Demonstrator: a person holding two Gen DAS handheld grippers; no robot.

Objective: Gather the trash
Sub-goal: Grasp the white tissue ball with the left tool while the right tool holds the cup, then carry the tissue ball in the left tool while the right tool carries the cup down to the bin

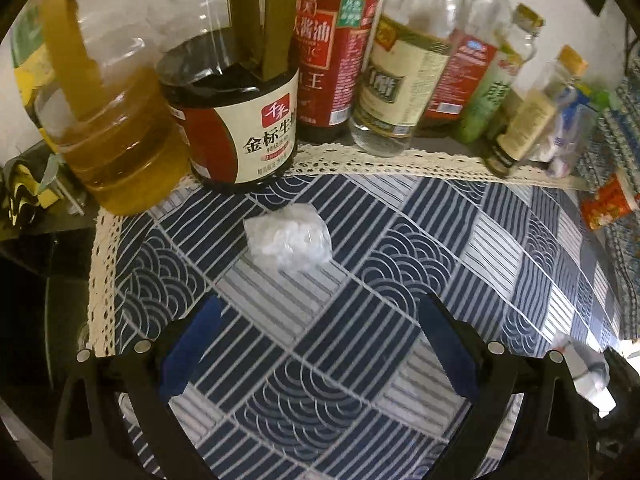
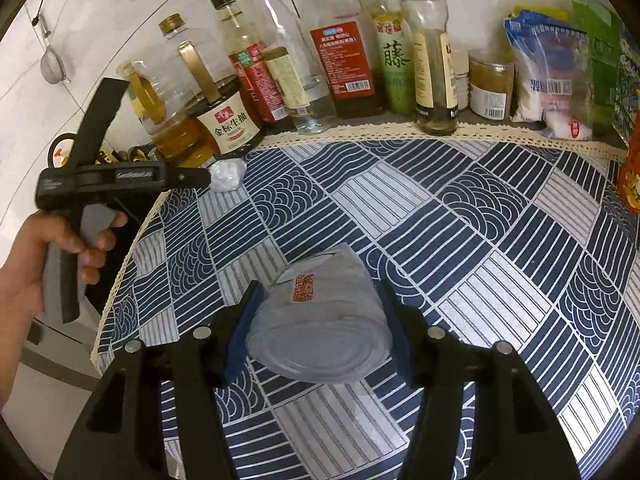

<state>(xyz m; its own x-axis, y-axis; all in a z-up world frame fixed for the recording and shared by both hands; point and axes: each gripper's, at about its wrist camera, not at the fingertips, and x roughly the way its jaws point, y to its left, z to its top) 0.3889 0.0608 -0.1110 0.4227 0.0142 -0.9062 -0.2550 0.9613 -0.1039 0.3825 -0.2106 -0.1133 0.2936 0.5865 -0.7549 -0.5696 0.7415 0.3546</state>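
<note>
A crumpled clear plastic wrapper (image 1: pixel 289 240) lies on the blue patterned tablecloth (image 1: pixel 400 280), just ahead of my left gripper (image 1: pixel 320 344), which is open and empty. The wrapper also shows in the right wrist view (image 2: pixel 227 176), with the left gripper (image 2: pixel 200 178) right beside it. My right gripper (image 2: pixel 320 320) is shut on a clear plastic cup (image 2: pixel 320 328) with an orange QR sticker, held on its side just above the cloth.
A row of sauce, oil and vinegar bottles (image 2: pixel 320 60) lines the back wall, with a soy sauce jug (image 1: pixel 240 128) and an oil jug (image 1: pixel 116 128) near the wrapper. Bagged goods (image 2: pixel 552 80) stand at the back right. The table edge (image 2: pixel 132 264) runs along the left.
</note>
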